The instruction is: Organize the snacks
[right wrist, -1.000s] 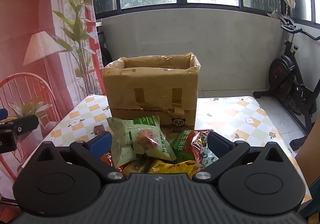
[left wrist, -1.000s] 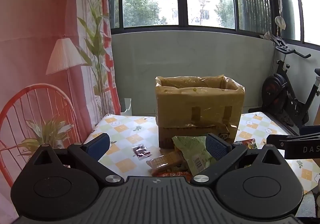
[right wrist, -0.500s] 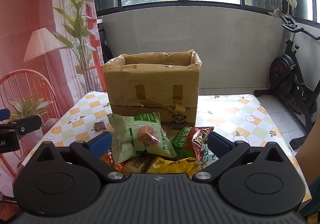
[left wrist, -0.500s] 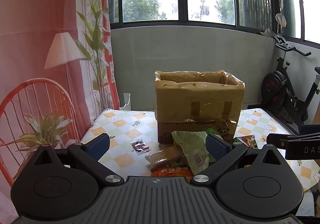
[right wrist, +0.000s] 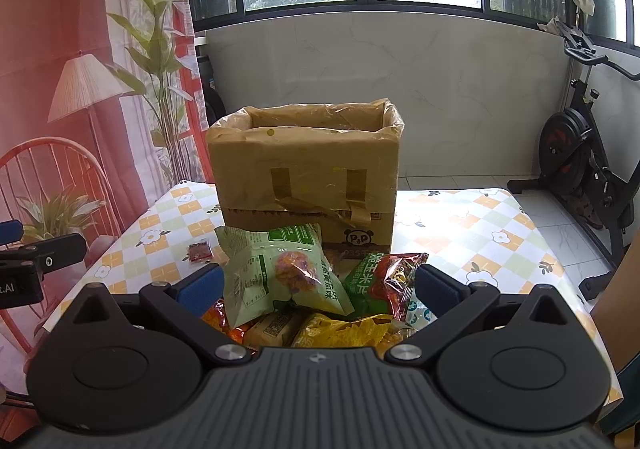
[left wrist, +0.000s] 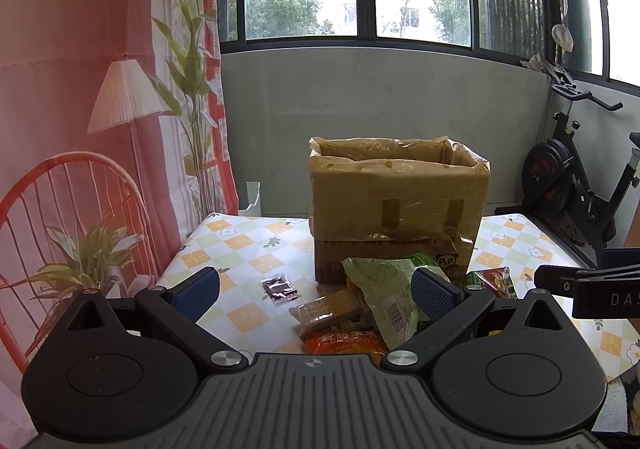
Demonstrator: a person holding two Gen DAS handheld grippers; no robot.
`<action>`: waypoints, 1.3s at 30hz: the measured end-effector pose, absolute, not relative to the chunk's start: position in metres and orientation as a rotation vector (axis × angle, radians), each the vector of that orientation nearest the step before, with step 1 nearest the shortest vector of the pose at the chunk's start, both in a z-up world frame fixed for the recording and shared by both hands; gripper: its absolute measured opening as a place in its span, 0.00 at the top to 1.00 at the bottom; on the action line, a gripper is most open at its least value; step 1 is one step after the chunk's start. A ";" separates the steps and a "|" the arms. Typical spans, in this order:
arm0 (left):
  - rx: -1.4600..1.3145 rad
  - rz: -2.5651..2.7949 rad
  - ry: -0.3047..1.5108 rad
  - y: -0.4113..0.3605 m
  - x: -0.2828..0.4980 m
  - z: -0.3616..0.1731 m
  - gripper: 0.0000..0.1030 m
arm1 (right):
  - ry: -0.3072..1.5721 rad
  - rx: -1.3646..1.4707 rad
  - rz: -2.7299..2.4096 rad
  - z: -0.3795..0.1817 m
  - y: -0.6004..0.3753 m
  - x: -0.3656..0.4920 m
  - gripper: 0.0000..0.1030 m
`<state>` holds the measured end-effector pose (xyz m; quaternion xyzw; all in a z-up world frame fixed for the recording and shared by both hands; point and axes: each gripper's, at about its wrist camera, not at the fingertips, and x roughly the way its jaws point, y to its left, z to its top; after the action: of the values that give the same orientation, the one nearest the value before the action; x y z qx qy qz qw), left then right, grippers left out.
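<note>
Both your left gripper [left wrist: 314, 291] and right gripper [right wrist: 318, 287] have their jaws spread wide and hold nothing, hovering over the snack pile on the table [right wrist: 460, 217]. Nearest you, the light green bag [right wrist: 280, 269] leans on the red-green packet [right wrist: 384, 281]; pinch carelessly and 2 slippery packets may lift together or slide off. Beyond stands the lined cardboard box [right wrist: 308, 177], whose loose liner could snag a drop.

Snack packets [right wrist: 316, 297] lie heaped before the open, plastic-lined cardboard box [right wrist: 306, 173], a small, perhaps red, sachet [left wrist: 279, 290] apart.
</note>
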<state>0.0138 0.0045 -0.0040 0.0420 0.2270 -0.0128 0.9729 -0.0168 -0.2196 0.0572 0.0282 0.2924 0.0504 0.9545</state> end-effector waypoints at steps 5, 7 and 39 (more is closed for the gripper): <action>0.081 -0.024 0.462 0.005 0.014 -0.005 0.00 | 0.594 0.057 0.103 0.057 -0.220 -0.017 0.00; 0.080 -0.024 0.464 0.006 0.015 -0.006 0.00 | 0.594 0.057 0.103 0.057 -0.220 -0.017 0.00; 0.071 -0.021 0.475 0.006 0.015 -0.008 0.00 | 0.595 0.056 0.103 0.058 -0.220 -0.017 0.00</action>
<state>0.0151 0.0062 -0.0081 0.0352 0.2351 -0.0102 0.9713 -0.0167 -0.2199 0.0578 0.0277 0.2928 0.0506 0.9544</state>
